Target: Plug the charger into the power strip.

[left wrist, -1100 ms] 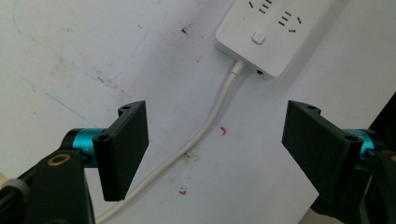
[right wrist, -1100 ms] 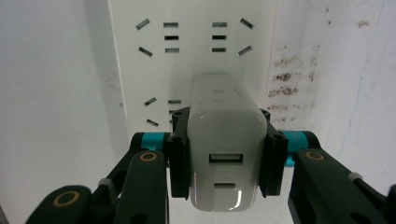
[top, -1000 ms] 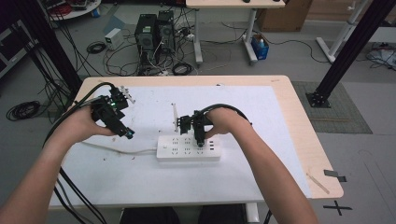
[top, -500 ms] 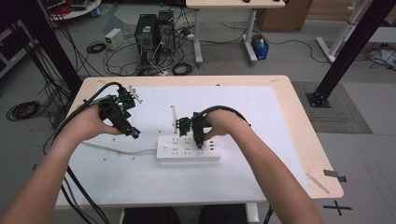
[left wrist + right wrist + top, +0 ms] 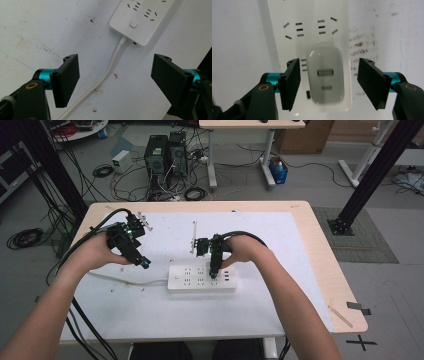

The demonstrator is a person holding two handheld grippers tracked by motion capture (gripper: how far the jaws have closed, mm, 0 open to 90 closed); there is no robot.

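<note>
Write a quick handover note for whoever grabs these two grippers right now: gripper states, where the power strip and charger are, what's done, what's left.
Right gripper: open, jaws either side of the white charger, not touching it.
Left gripper: open, holding nothing, above the strip's cable near the switch end.
Power strip: flat on the white table, in front of the person.
Done: charger looks seated in the strip, two USB ports facing up.
Left: probably withdraw the right gripper; confirm the charger is fully pushed in.

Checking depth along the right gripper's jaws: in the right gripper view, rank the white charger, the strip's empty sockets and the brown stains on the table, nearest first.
1. White charger, between the jaws.
2. Empty sockets, ahead on the power strip.
3. Brown stains, off the strip, right.
</note>
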